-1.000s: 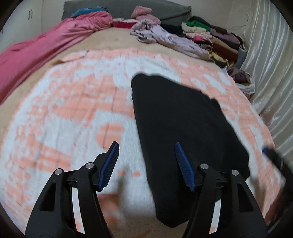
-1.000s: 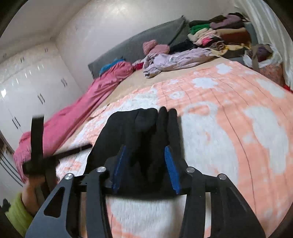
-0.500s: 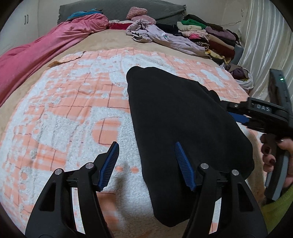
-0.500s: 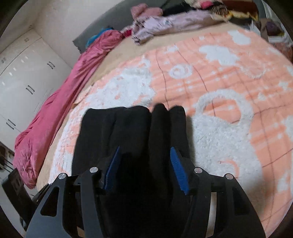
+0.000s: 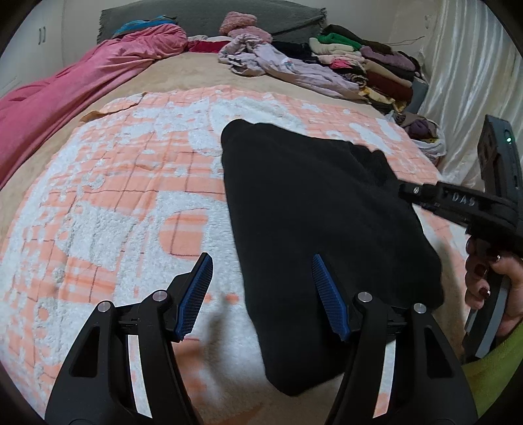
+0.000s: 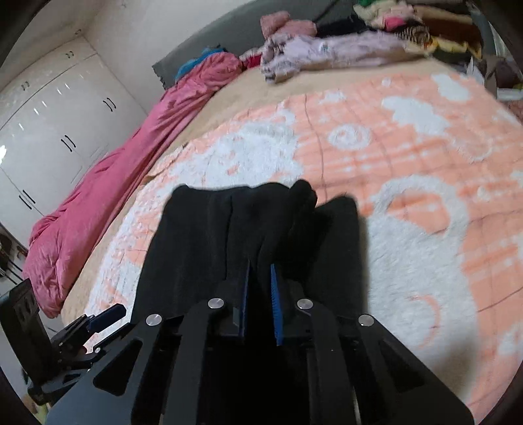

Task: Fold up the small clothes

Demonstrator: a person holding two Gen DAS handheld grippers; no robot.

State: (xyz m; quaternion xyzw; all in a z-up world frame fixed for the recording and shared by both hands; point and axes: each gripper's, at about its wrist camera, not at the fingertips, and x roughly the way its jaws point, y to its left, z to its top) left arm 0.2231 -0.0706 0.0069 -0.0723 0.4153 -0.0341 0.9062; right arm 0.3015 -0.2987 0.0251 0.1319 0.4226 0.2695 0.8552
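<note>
Matt black cloth garment [image 5: 313, 209] on fluffy, rough-piled blanket [image 5: 108, 209].

A wide bed [image 5: 196, 70] fills the room, laid with a tan sheet and, over its near half, a fleecy orange-and-white checked blanket [image 5: 124, 183]. A grey headboard cushion [image 5: 209, 14] runs along the far edge, with a pink quilt [image 5: 65, 88] bunched down the left edge and a heap of mixed clothes [image 5: 359, 65] at the far right corner. Glossy white wardrobe doors [image 6: 49, 130] line the left wall; pale satin curtains [image 5: 470, 81] hang at the right.
</note>
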